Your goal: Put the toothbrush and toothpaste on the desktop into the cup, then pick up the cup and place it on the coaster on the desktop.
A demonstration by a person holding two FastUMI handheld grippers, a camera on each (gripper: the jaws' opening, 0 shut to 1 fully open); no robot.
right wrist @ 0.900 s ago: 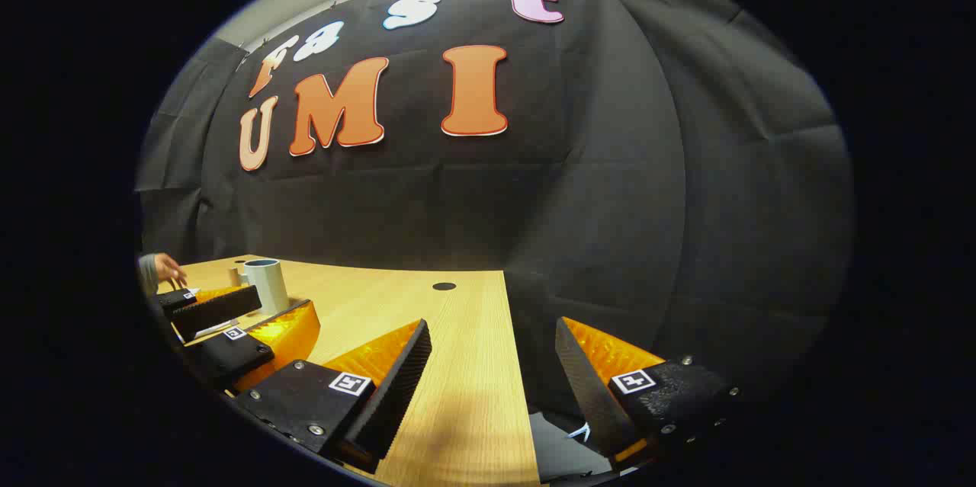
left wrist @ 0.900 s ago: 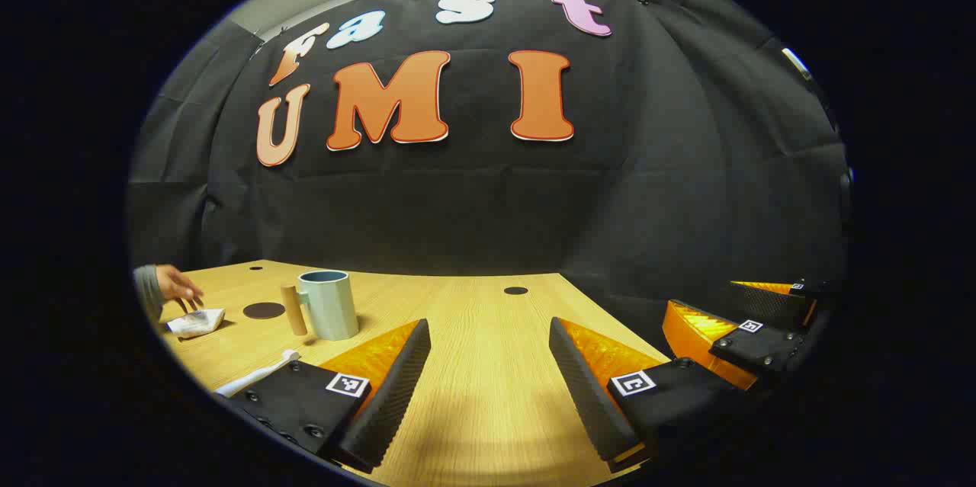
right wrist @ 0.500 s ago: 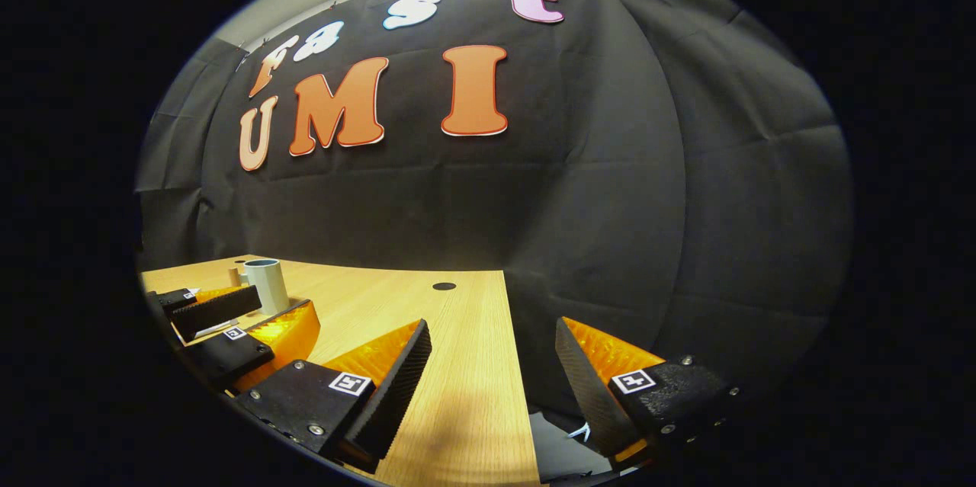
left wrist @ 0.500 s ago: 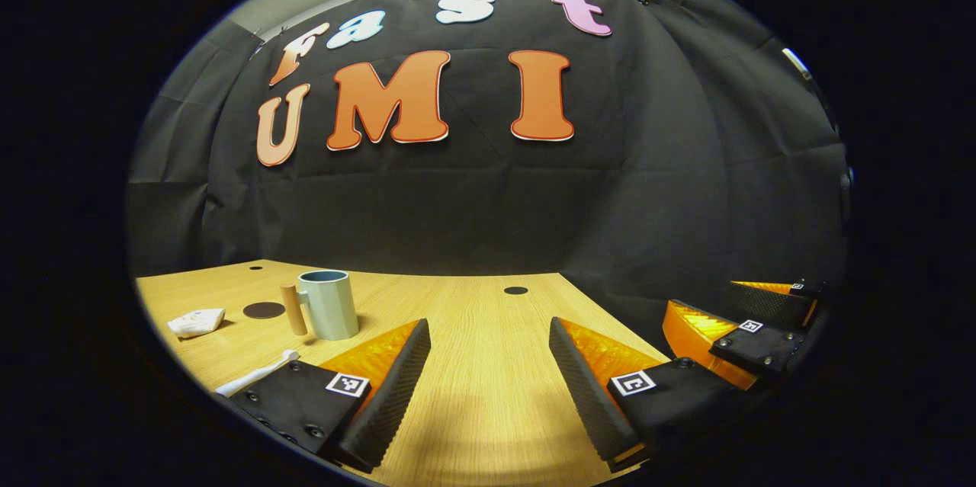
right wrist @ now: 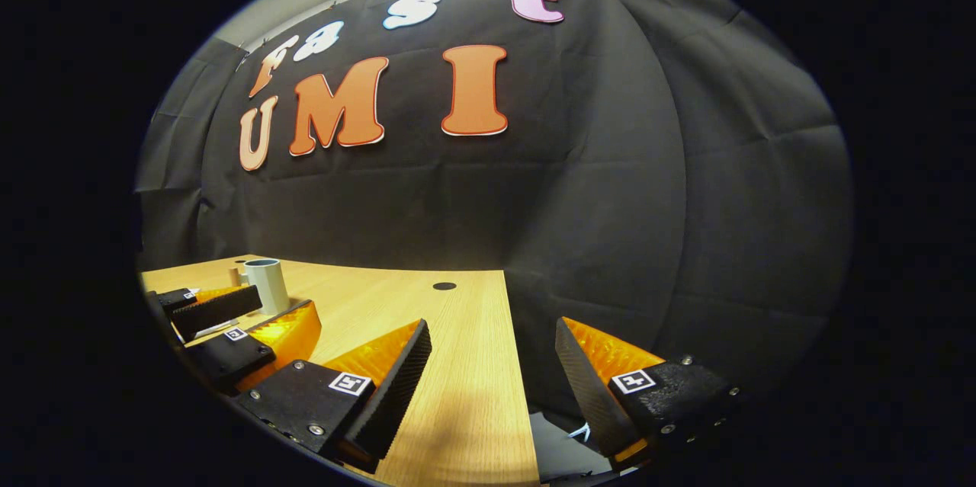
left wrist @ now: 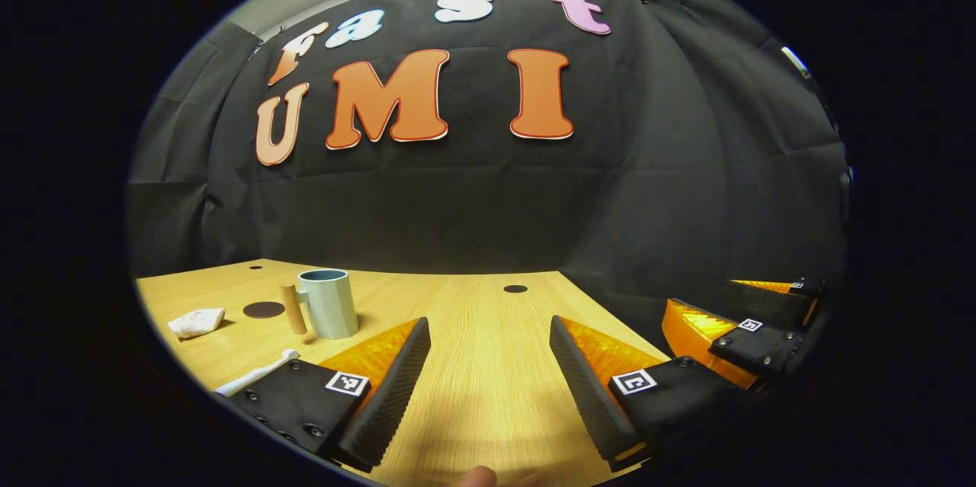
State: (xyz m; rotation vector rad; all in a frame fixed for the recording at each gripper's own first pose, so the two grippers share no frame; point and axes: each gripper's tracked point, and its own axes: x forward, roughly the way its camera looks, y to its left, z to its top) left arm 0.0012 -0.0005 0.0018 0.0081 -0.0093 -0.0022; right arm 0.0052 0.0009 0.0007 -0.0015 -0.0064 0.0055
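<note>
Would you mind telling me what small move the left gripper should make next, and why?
Probably swing the left gripper to its left and down toward the toothbrush. Its jaws stand open and hold nothing, the toothbrush lies flat on the desktop just beside its left finger, and the cup stands upright, apparently still unfilled. The toothpaste lies farther off.

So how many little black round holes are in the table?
2. One hole sits at the far left edge of the table, behind the coaster. The other hole is farther right. The fingers may hide more.
</note>
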